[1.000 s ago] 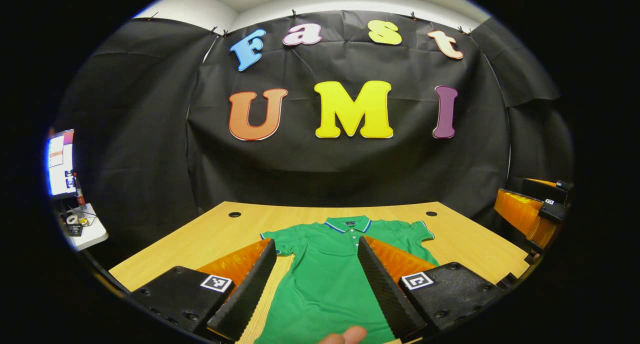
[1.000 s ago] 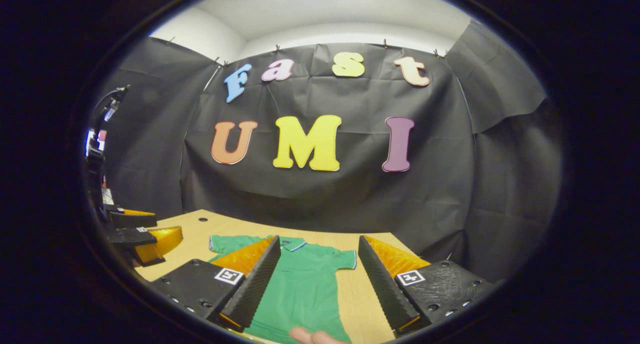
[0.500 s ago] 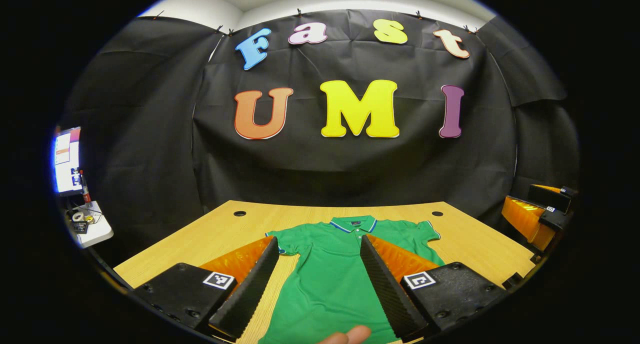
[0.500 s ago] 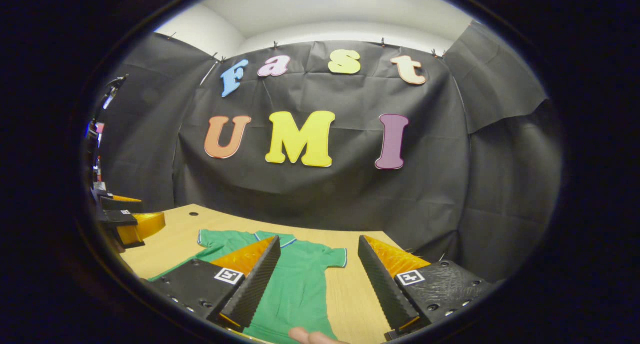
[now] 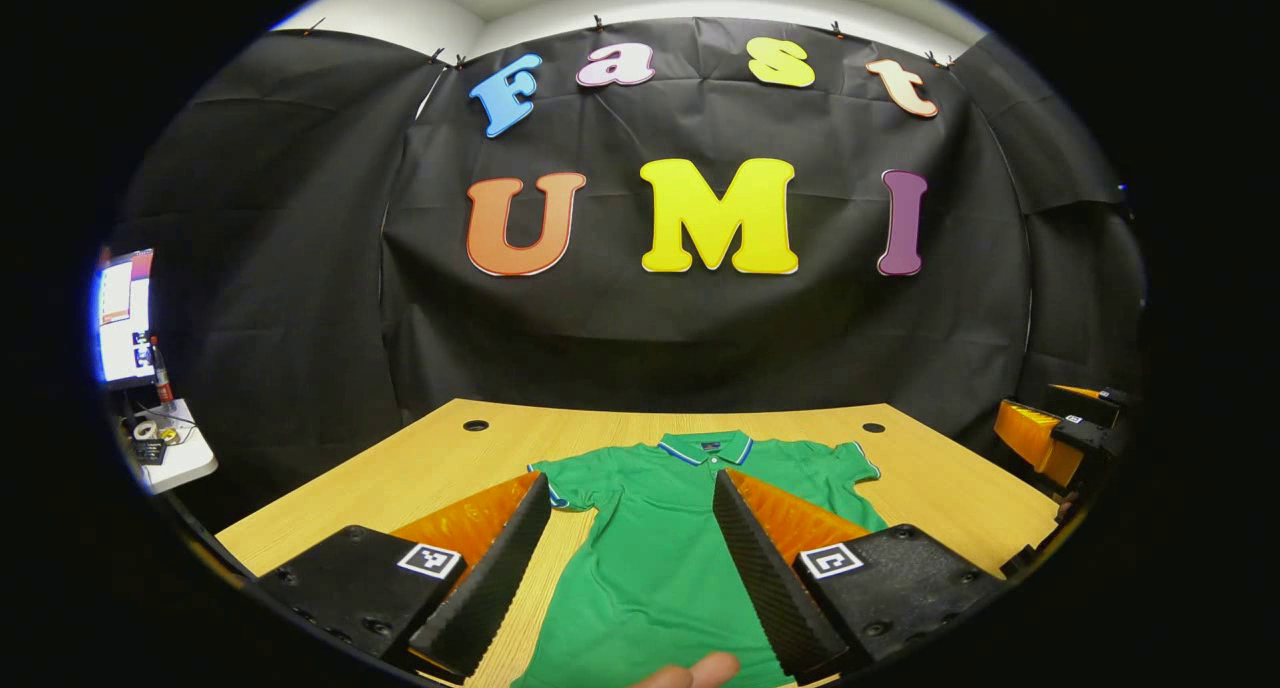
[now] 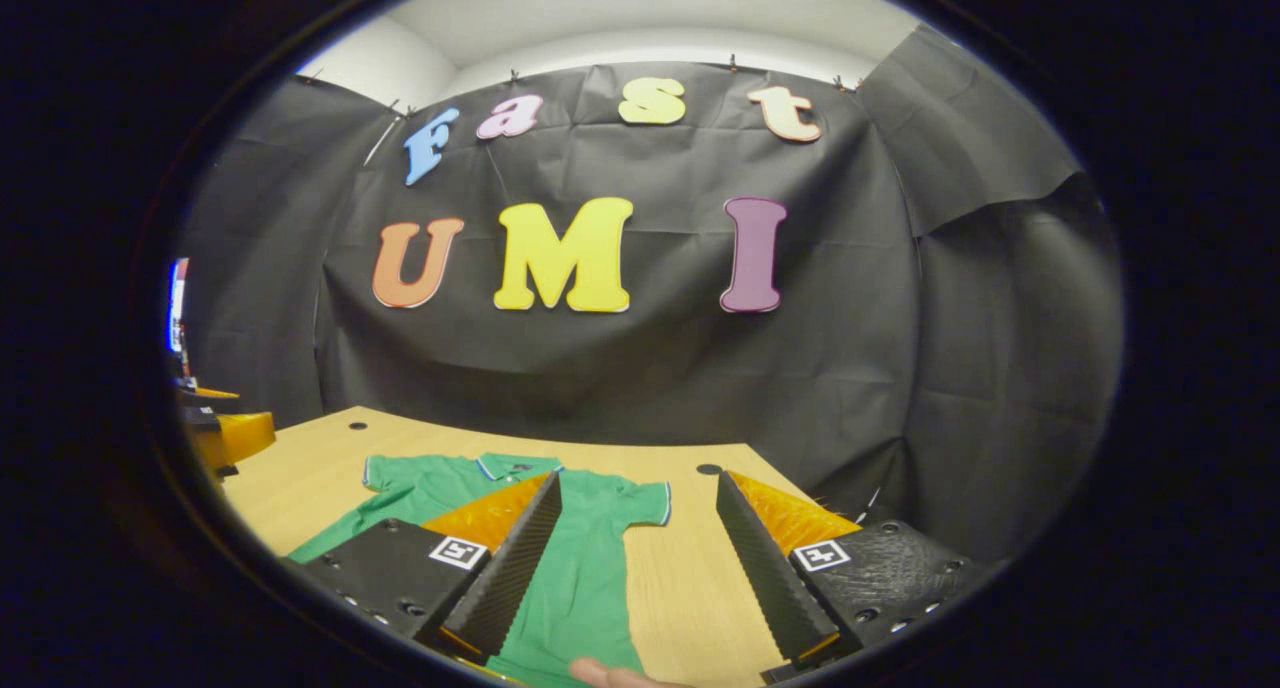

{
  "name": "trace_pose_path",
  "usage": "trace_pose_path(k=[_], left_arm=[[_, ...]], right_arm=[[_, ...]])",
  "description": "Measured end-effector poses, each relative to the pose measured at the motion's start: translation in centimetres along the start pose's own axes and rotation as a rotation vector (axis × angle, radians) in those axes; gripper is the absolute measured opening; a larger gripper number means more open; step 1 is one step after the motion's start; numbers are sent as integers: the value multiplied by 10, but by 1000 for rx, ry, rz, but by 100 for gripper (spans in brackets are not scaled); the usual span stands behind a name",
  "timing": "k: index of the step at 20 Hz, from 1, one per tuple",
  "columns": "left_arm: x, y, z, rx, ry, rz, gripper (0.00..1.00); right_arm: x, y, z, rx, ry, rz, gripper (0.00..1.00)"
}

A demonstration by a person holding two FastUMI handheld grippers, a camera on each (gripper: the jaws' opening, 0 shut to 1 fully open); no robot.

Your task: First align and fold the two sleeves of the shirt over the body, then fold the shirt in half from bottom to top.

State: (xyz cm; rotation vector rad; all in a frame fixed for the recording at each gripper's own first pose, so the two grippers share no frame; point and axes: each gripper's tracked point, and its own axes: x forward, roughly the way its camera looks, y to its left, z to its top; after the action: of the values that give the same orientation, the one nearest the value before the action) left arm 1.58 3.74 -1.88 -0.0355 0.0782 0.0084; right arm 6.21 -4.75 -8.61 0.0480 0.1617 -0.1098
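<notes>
Green shirt (image 6: 590, 568) flat on table (image 6: 690, 578), right gripper (image 6: 636, 493) above — jaws apart

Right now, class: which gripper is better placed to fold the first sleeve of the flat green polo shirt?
Probably the left gripper: its open jaws frame the green polo shirt centrally. The right gripper points beside the shirt's edge.

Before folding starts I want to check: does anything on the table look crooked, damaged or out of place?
Nothing stands out. The green shirt lies flat on the wooden table, collar away from the cameras, both sleeves spread out.

Likely lab booth: black cloth wall (image 5: 700, 348), wooden table (image 5: 420, 468), monitor (image 5: 122, 316).
</notes>
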Motion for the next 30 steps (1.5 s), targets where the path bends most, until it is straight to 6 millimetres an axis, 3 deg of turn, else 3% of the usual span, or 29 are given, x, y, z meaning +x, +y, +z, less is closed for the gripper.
trace_pose_path(k=[5, 9, 13, 15, 17, 24, 30], left_arm=[[0, -3, 1, -5, -7, -7, 100], [5, -5, -3, 2, -2, -27, 100], [9, 7, -2, -9, -4, 5, 100], [11, 15, 2, -18, -23, 25, 100], [17, 19, 1, -32, -26, 36, 100], [29, 29, -13, -57, 12, 61, 100], [41, 24, -26, -59, 54, 57, 100]], right_arm=[[42, -8, -1, -10, 16, 4, 96], [122, -13, -10, -29, 51, -19, 95], [184, -8, -45, -52, 155, -32, 95], [198, -5, -65, -61, 211, -25, 96], [210, 3, -74, -48, 219, 0, 96], [269, 1, -112, -180, 255, -24, 95], [289, -9, -174, -123, 459, -34, 94]])
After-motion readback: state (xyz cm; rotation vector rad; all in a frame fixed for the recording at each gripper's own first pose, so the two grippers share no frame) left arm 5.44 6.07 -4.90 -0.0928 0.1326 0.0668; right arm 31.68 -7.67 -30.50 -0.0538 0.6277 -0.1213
